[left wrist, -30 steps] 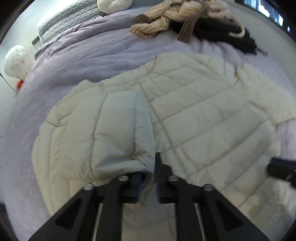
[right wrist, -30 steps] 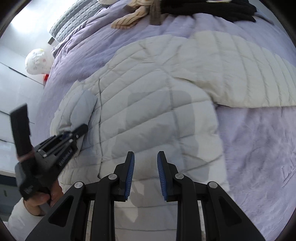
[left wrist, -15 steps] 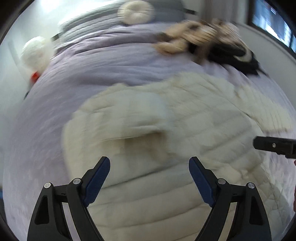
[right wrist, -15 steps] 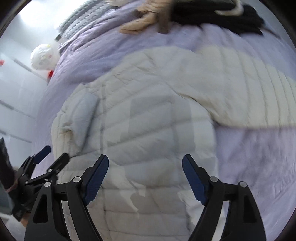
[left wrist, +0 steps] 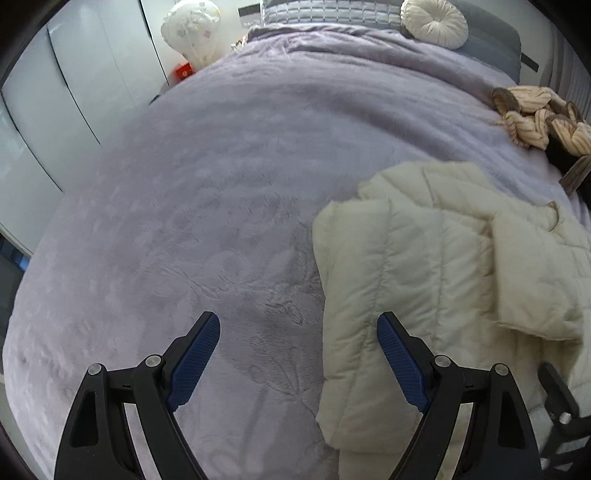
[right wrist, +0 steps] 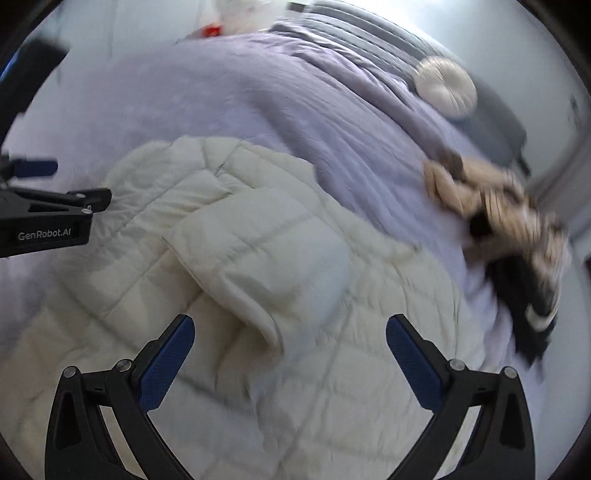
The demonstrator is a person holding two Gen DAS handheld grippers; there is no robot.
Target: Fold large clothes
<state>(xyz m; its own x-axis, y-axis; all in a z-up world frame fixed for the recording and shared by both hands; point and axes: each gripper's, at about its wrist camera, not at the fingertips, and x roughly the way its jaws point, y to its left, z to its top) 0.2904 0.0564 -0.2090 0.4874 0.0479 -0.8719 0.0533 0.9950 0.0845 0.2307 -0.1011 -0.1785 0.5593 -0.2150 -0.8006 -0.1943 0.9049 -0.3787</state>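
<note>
A cream quilted puffer jacket (left wrist: 413, 280) lies on the lilac bedspread (left wrist: 221, 177), one sleeve (right wrist: 266, 266) folded over its body. My left gripper (left wrist: 297, 339) is open above the bedspread at the jacket's left edge; the edge runs between its fingers, untouched. My right gripper (right wrist: 290, 343) hangs over the jacket (right wrist: 332, 369), its jaws opening wide with the folded sleeve's cuff below them, not gripped. The left gripper (right wrist: 55, 210) also shows at the left of the right wrist view, beside the jacket's far edge.
A heap of striped beige and black clothes (left wrist: 543, 122) lies at the bed's right side. A round cream cushion (left wrist: 434, 22) and grey pillows sit at the headboard. A white plush toy (left wrist: 192, 29) stands beside white wardrobe doors (left wrist: 55, 110) on the left.
Both grippers went from nearly shut to wide open; the left let go of the sleeve fold. Both swung sideways and rolled, the left now over bare bedspread beside the jacket.
</note>
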